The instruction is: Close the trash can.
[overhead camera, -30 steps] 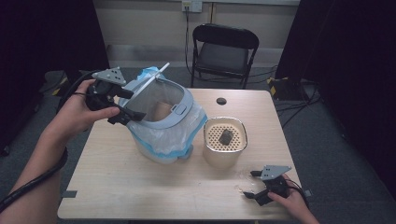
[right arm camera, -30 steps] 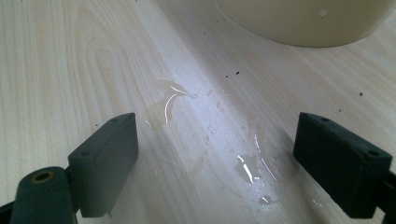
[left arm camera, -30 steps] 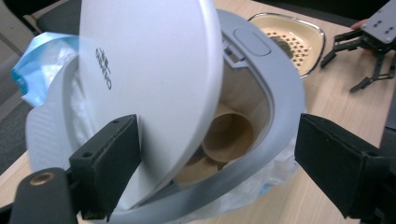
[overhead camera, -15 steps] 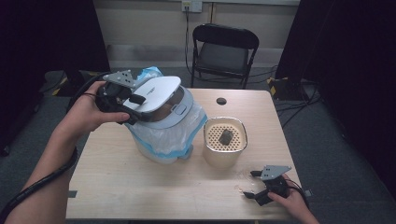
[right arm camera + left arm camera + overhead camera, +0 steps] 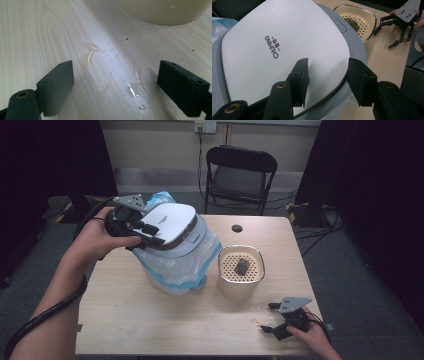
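A white bin lid [image 5: 172,222] with a grey rim lies nearly flat on a bin lined with a white and blue bag [image 5: 175,265], at the table's left. My left gripper [image 5: 150,232] is at the lid's left edge, open. In the left gripper view its jaws straddle the near edge of the lid [image 5: 274,45], marked "CHUMING". A cream tub with a perforated insert [image 5: 223,270] stands to the right and holds a dark lump [image 5: 242,266]. My right gripper [image 5: 266,317] rests open near the table's front right, its jaws [image 5: 115,75] wide over the wet wood.
A black folding chair [image 5: 242,175] stands behind the table. A small black disc [image 5: 236,228] lies near the back edge. Water smears [image 5: 132,90] shine on the wood below the cream tub [image 5: 162,12]. The right gripper [image 5: 383,39] also appears in the left gripper view.
The lid stood raised a second ago and has swung down onto the bin, with my left gripper following it. The right gripper has stayed put.
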A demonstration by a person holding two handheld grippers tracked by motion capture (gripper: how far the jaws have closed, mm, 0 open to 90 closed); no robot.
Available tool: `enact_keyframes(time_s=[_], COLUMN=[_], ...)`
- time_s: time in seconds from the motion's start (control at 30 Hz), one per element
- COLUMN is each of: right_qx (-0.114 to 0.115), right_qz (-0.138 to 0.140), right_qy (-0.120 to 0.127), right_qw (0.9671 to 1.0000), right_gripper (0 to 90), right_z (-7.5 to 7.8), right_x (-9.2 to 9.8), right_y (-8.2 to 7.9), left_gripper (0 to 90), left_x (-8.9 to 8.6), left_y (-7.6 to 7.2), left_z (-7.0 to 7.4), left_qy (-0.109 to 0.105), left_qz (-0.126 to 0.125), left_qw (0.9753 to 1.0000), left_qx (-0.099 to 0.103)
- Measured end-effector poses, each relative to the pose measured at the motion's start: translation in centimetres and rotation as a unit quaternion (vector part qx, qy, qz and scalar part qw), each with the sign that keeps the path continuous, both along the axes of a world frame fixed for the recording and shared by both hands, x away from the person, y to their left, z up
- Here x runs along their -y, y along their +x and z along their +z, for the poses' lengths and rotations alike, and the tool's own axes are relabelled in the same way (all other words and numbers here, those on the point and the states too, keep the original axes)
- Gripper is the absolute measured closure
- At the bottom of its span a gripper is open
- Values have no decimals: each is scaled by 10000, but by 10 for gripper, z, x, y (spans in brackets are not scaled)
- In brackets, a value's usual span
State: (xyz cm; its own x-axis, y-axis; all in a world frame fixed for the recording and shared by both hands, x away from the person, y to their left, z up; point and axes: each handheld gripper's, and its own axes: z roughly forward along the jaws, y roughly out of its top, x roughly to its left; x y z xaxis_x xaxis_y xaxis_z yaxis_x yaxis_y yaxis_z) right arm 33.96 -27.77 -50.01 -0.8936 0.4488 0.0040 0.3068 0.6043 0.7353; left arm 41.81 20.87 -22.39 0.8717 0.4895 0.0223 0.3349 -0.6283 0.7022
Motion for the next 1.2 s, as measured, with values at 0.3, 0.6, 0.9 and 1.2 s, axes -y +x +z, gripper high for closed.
enact_keyframes(time_s=[0.3,0.6,0.9,1.2], right_qx=[4,-1,2,1], right_qz=[1,2,2,2], right_qy=[-1,0,-1,-1], right_qw=[10000,10000,10000,10000], right_gripper=[137,135,135,135], right_z=[0,0,0,0], right_x=[0,0,0,0], right_y=[0,0,0,0], left_gripper=[550,609,615,612], left_x=[2,8,24,33], left_y=[3,13,24,31], left_z=[-3,-7,-13,-14], left_qy=[-110,-53,-231,-242], left_qz=[97,408,763,878], left_qw=[9997,9988,9968,9958], left_qx=[-203,-254,25,70])
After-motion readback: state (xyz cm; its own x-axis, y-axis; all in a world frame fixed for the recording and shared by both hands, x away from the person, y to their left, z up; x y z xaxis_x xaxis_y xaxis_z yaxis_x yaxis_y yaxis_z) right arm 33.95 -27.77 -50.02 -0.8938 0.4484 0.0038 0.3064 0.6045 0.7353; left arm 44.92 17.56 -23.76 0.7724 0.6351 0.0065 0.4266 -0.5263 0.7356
